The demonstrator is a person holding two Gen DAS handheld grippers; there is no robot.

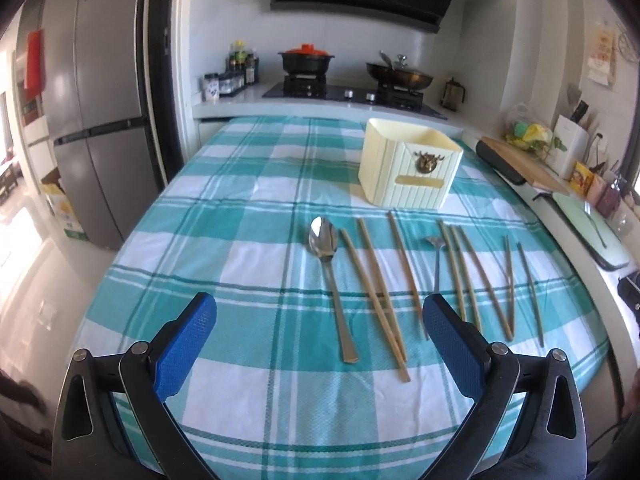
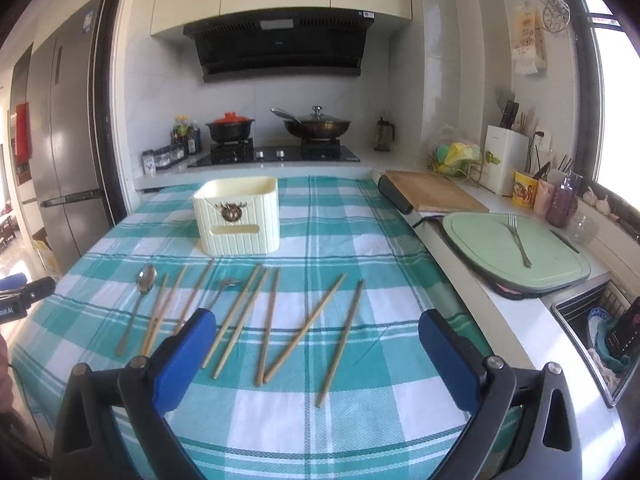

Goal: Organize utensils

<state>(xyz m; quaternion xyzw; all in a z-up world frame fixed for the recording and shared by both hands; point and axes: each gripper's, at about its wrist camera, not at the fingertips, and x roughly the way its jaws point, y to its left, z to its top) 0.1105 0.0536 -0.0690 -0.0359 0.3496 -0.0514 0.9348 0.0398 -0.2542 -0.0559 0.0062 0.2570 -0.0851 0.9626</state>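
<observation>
Through the left wrist view, found the left gripper (image 1: 320, 304) poised low over the near edge of the tabletop (image 1: 240, 200), its two blue fingers (image 1: 184, 344) spread wide and gripping nothing. Counted two spoons lying flat on the teal checked cloth: one large spoon (image 1: 323, 240) on the left, bowl away from the camera, and one small spoon (image 1: 434, 244) further right, partly hidden behind the right finger. Counted eight chopsticks (image 1: 408, 276) laid in a loose row beside and between the spoons, some crossing at their near ends. Saw one cream utensil holder (image 1: 408, 168) standing upright beyond the row, apart from it. Noted two pots on the stove behind.

Through the right wrist view, found the right gripper (image 2: 316, 318) likewise above the cloth, fingers (image 2: 180, 360) held wide apart and empty. Counted the same eight chopsticks (image 2: 305, 328) fanned between and ahead of the fingers, with the large spoon (image 2: 146, 280) and the small spoon (image 2: 229, 282) toward the left. Placed the utensil holder (image 2: 240, 220) behind the left half of the row. Spotted one fork (image 2: 518, 240) lying on a green board (image 2: 560, 264) on the side counter, well apart from the rest.
</observation>
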